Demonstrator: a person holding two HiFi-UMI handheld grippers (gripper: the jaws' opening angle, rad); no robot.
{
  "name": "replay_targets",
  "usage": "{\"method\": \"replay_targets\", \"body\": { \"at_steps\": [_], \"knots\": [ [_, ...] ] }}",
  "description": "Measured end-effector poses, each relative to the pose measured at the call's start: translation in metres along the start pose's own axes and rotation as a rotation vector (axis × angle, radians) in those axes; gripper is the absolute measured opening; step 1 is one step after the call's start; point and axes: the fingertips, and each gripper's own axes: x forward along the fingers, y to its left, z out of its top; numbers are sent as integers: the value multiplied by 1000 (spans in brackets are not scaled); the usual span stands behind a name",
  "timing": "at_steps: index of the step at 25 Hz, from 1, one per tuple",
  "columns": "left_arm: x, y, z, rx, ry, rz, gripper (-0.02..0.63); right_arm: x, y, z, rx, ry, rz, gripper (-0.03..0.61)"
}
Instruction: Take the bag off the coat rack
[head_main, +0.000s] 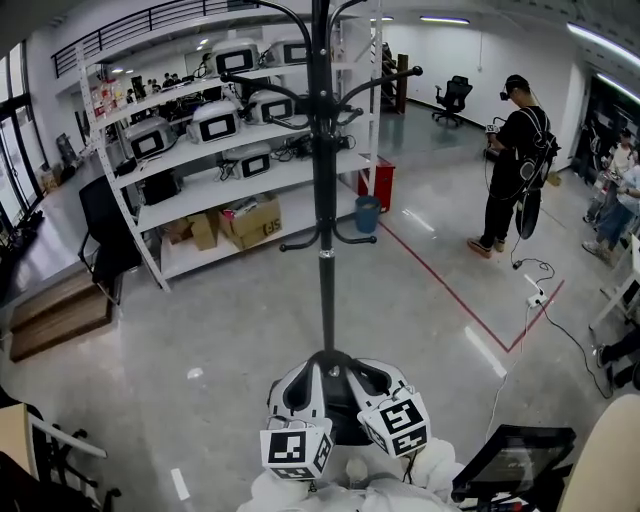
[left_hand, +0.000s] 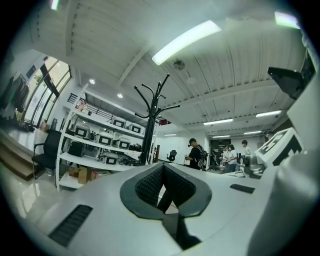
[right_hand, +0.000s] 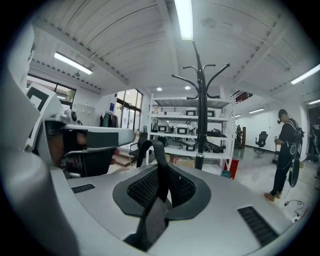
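The black coat rack (head_main: 323, 200) stands straight ahead with bare hooks; it also shows in the left gripper view (left_hand: 150, 130) and the right gripper view (right_hand: 201, 115). Both grippers are held close together at the bottom of the head view, pointing at the rack. A black bag (head_main: 340, 405) hangs between them and hides the rack's foot. My left gripper (head_main: 308, 368) (left_hand: 165, 192) is shut on a dark strap (left_hand: 172, 220). My right gripper (head_main: 377, 366) (right_hand: 160, 192) is shut on the bag's strap (right_hand: 156, 160), which loops up out of its jaws.
White shelving (head_main: 220, 150) with devices and cardboard boxes (head_main: 250, 220) stands behind the rack. A blue bin (head_main: 367, 213) sits by it. A black chair (head_main: 105, 240) is at left. A person in black (head_main: 510, 160) stands beyond a red floor line (head_main: 450, 290). A screen (head_main: 510, 460) is at lower right.
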Motion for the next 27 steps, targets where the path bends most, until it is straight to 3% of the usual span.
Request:
{"method": "replay_targets", "body": {
  "at_steps": [5, 27],
  "knots": [
    [4, 3, 1, 3, 1, 0, 2, 4, 4, 3, -26, -5, 11, 48],
    [19, 3, -2, 6, 1, -10, 2, 8, -24, 0, 28, -16, -54, 48]
  ]
}}
